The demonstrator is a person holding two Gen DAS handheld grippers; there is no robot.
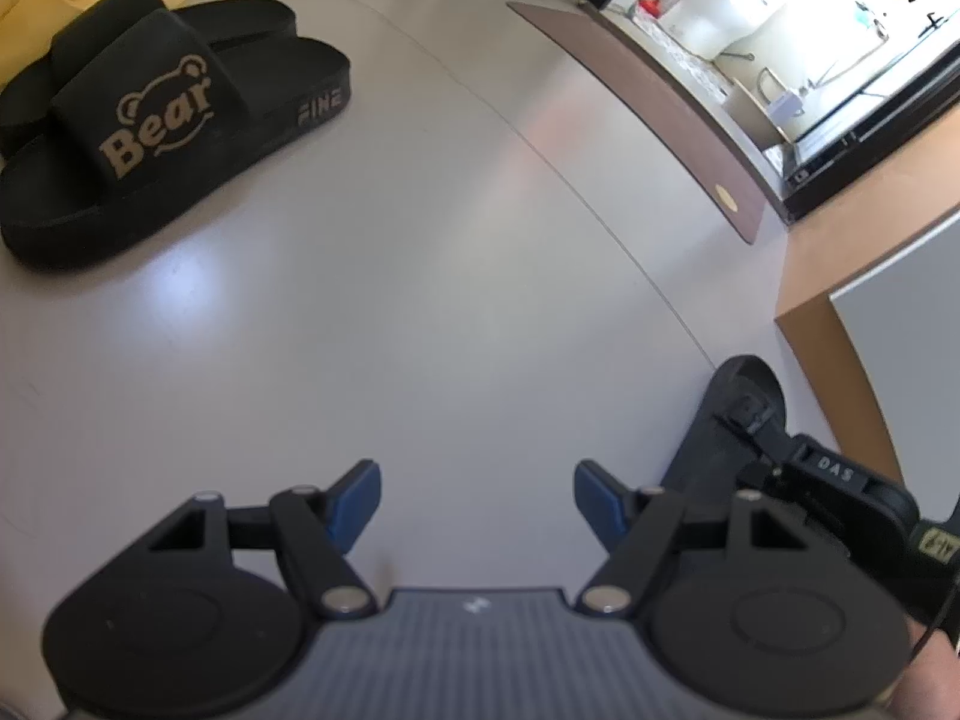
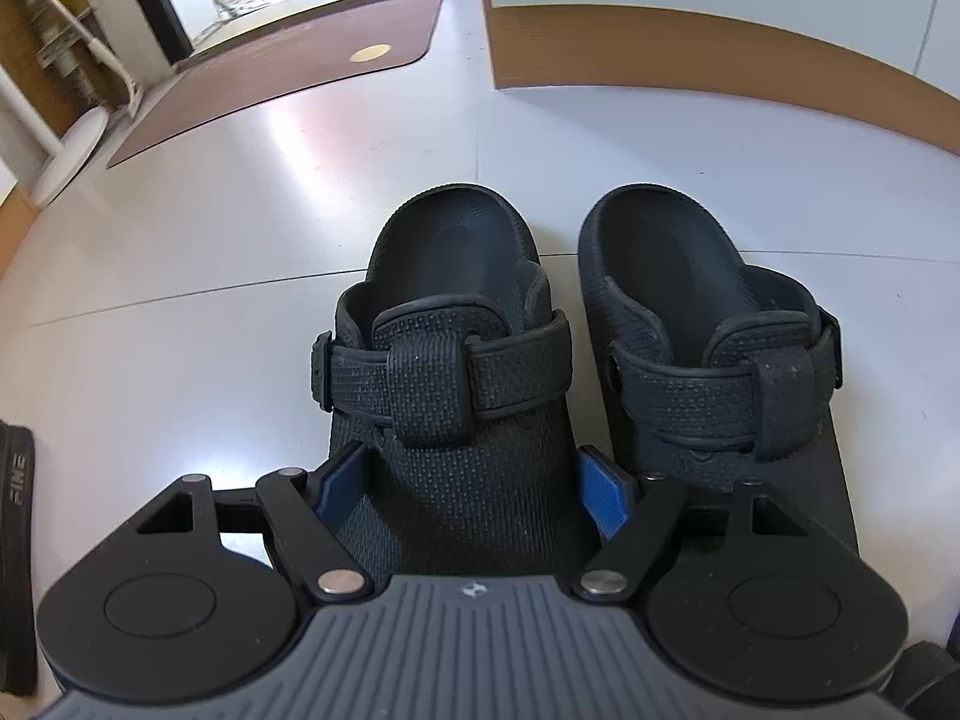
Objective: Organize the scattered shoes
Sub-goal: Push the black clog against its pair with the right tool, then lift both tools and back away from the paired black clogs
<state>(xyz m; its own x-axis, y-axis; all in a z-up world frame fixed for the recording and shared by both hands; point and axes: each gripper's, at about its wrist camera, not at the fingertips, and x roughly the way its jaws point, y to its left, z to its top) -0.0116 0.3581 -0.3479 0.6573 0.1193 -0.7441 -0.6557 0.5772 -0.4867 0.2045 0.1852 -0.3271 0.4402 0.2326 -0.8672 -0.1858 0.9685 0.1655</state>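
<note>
Glossy pale floor [image 2: 240, 192], doormat behind. Right tool [image 2: 474, 489] straddles left navy clog's [image 2: 456, 396] toe, pads at its sides; grip not confirmed. Foam looks light, squashy (grab toe box). Left tool [image 1: 477, 501] open, empty; Bear slides [image 1: 156, 114] well apart.

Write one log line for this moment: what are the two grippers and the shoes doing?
left gripper: open, empty over floor | right gripper: around toe of left clog, grip unclear | right clog: beside it | black slides: paired
</note>
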